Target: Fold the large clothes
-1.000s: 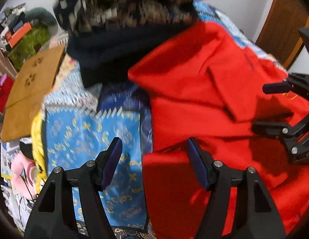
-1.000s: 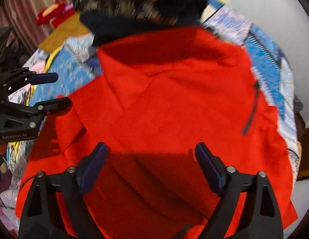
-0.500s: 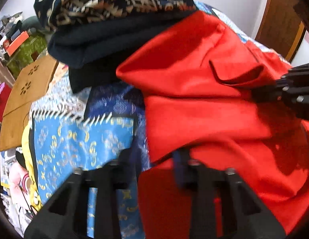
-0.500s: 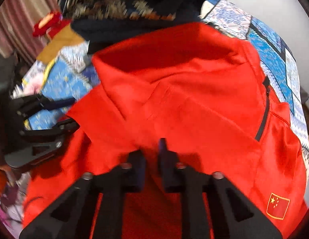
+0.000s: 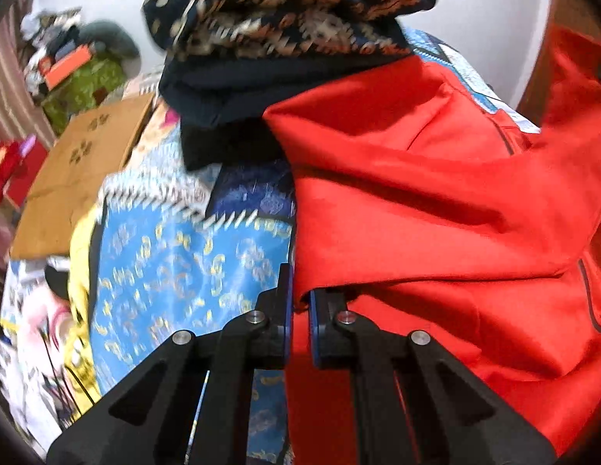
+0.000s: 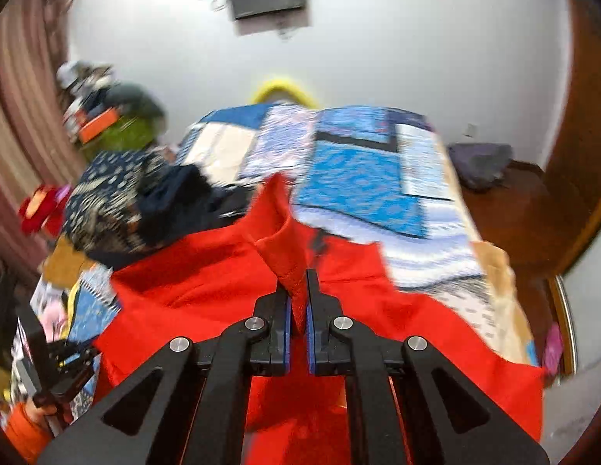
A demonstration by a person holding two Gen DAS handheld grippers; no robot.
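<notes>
Nearest, left hand-held gripper (image 5: pixel 298 302) just closed, pinching the near left edge of the red jacket (image 5: pixel 436 201), cloth caught between the blue pads. Right hand-held gripper (image 6: pixel 298 310) likewise clamped tight on a raised ridge of the same jacket, fabric drawn up into a peak above the pads. Jacket spread across the bed (image 6: pixel 362 178), over the blue patterned cover, partly bunched with one flap doubled over. Beyond it, a stack of dark clothes (image 5: pixel 285 42) pressed against the jacket's far left corner, a brown cardboard box (image 5: pixel 79 178) further left. Step in hand, by the look of it: both edges gripped, start of a fold. Next move likely calls for lifting both pinches together, keeping the cloth taut, and carrying the near part over the far part without dragging the dark stack.
</notes>
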